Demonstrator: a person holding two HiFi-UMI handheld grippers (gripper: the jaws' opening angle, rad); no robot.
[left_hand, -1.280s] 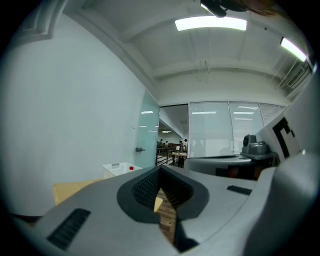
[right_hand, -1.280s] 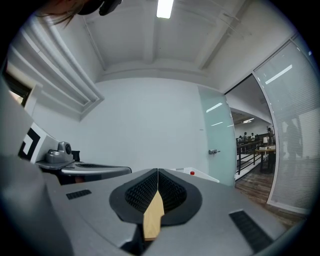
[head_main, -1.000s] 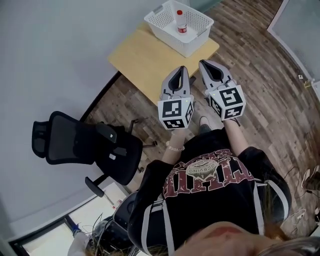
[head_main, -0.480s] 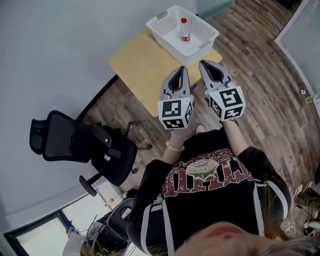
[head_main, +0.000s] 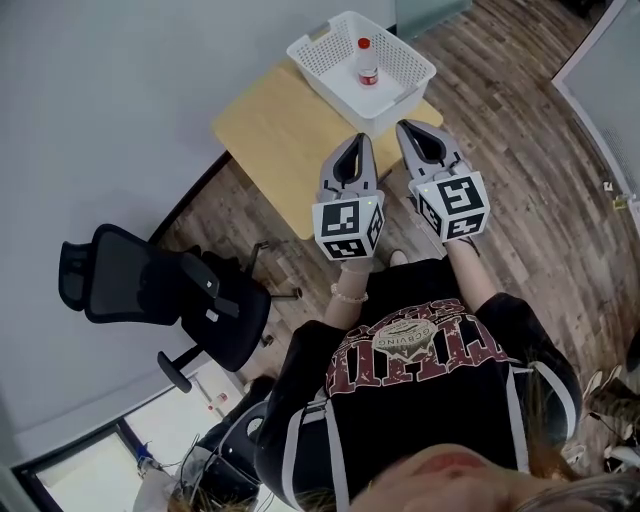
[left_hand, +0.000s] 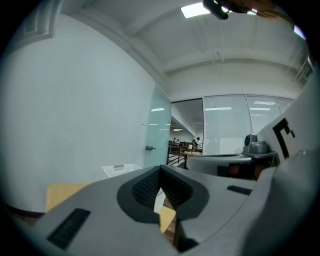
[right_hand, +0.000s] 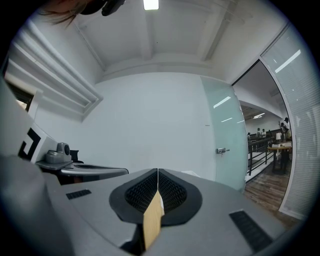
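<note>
Bottle (head_main: 367, 62) is looking small and clear with a red cap, standing upright inside the white mesh basket (head_main: 330, 78). The basket is sitting at the far corner of the light wood worktop (head_main: 275, 140), hard against the wall side.

Both grippers are being held out in front of the person's chest, side by side and just apart, noses pointing toward the worktop. Left gripper (head_main: 357, 140) is hanging over the near edge of the worktop, well short of the basket. Right gripper (head_main: 405, 127) is hovering close to the basket's near corner without touching it.

Both are clenched on nothing: in each gripper view the tips are meeting at the front (only a thin wedge below them is staying see-through, showing wood behind). Marker cubes are facing up toward the head camera.

A black office chair (head_main: 160, 290) is standing on the plank floor to the person's left, well apart from the worktop.
</note>
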